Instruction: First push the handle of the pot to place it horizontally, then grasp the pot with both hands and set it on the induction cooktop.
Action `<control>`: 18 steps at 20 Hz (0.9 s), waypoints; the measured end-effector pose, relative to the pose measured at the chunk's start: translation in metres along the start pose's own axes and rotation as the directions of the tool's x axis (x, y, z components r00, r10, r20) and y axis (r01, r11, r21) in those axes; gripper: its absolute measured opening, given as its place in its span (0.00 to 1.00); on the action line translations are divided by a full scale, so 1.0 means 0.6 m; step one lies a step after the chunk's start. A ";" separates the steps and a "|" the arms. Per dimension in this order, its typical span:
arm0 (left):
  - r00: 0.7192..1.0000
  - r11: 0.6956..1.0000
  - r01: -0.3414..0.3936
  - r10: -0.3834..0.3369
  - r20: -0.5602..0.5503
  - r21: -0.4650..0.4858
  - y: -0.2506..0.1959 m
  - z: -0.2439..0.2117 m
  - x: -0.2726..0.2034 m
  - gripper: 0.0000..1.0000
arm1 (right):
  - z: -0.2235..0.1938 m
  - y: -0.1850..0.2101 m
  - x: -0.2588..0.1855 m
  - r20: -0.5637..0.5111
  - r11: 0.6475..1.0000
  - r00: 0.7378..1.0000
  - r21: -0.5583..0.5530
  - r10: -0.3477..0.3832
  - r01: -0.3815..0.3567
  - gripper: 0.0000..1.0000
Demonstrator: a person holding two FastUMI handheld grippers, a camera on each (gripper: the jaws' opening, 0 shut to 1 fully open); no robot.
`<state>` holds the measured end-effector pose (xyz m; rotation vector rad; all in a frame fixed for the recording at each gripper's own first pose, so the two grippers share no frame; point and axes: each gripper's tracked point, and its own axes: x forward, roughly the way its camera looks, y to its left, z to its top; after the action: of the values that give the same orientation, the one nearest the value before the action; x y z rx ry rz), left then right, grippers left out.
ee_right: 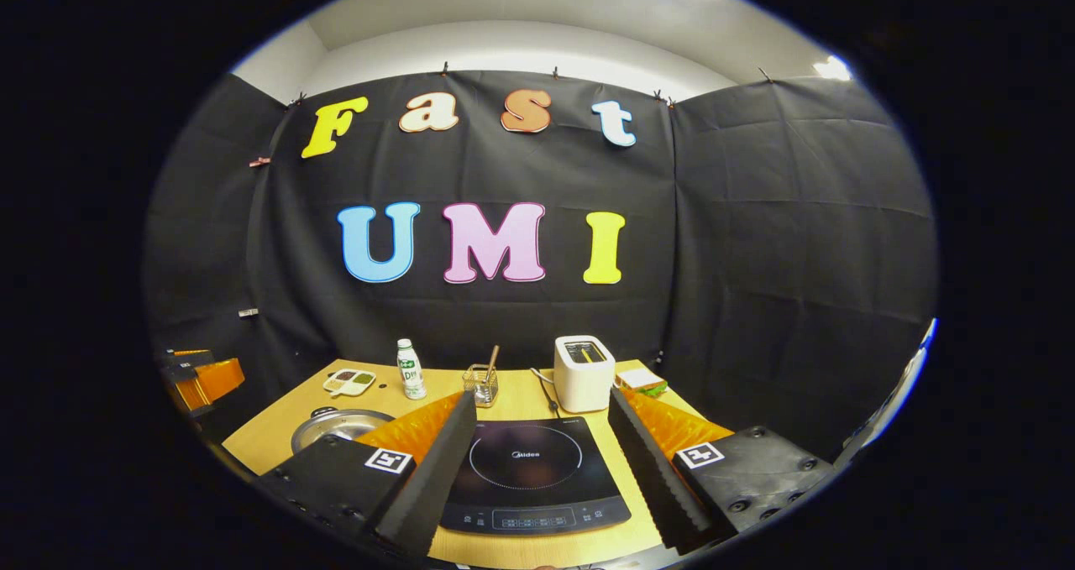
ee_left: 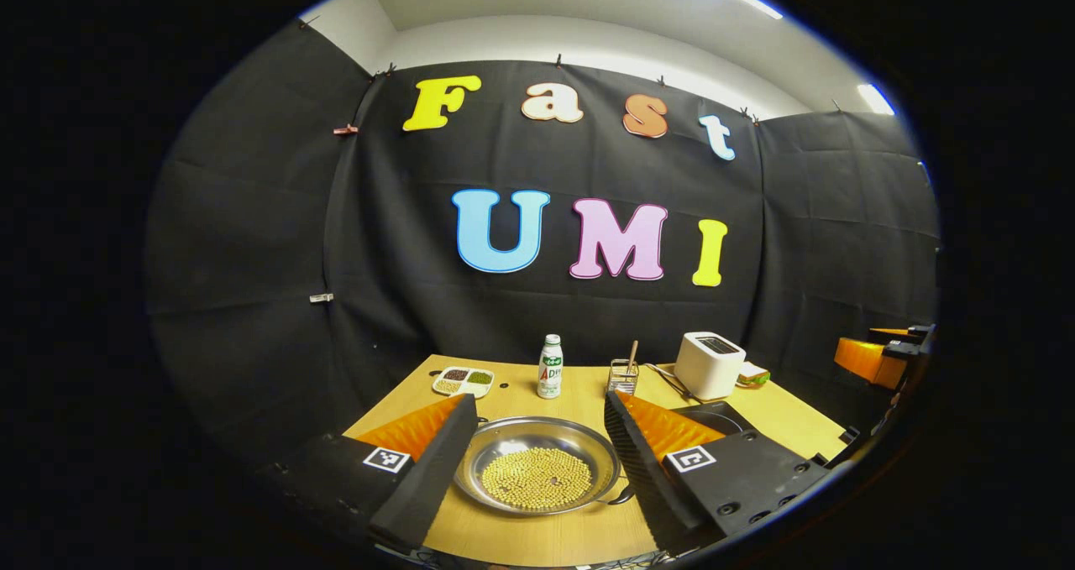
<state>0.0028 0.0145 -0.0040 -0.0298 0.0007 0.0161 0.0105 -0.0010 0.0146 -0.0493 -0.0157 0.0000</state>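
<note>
The pot (ee_left: 537, 469), a shallow steel pan holding yellow beans, sits on the wooden table (ee_left: 537, 536) close in front of me in the left gripper view. A small dark handle (ee_left: 623, 494) sticks out at its near right rim, beside my finger. My left gripper (ee_left: 537, 402) is open above the table, one finger on each side of the pot and not touching it. The black induction cooktop (ee_right: 525, 469) lies flat in the right gripper view, with my right gripper (ee_right: 542, 398) open over it. The pot (ee_right: 340, 426) stands left of the cooktop.
Along the back of the table stand a divided dish of grains (ee_left: 464, 380), a white bottle (ee_left: 550, 367), a small holder with a stick (ee_left: 623, 375), a white toaster (ee_left: 710, 363) with its cable and a sandwich (ee_left: 753, 374). Black cloth walls close the booth.
</note>
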 end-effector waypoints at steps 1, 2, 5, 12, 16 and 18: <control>1.000 1.000 0.001 -0.001 -0.003 -0.005 0.001 -0.001 0.000 0.95 | 0.006 0.001 0.003 0.008 1.000 1.000 0.001 -0.001 0.001 0.93; 1.000 1.000 0.003 -0.003 -0.006 -0.007 0.002 -0.004 0.001 0.95 | 0.010 0.000 0.008 0.013 1.000 1.000 0.000 -0.005 0.005 0.98; 1.000 1.000 -0.025 0.025 -0.010 -0.009 0.021 -0.003 0.004 0.95 | 0.012 0.002 0.020 0.017 1.000 1.000 -0.001 -0.011 0.011 0.98; 1.000 1.000 -0.003 0.002 -0.022 -0.028 0.031 -0.015 0.017 0.95 | 0.023 0.011 0.043 0.018 1.000 1.000 -0.003 -0.016 0.016 0.98; 0.999 0.999 0.014 -0.015 -0.034 -0.028 0.034 -0.016 0.025 0.95 | 0.025 0.027 0.050 0.024 1.000 1.000 -0.018 -0.004 0.005 0.98; 0.999 1.000 0.024 -0.025 -0.043 -0.017 0.038 -0.016 0.031 0.95 | 0.024 0.036 0.053 0.027 1.000 1.000 -0.024 0.002 -0.001 0.98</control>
<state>0.0207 0.0373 -0.0144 -0.0464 0.0431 -0.0093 0.0424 0.0213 0.0282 -0.0735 -0.0422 0.0018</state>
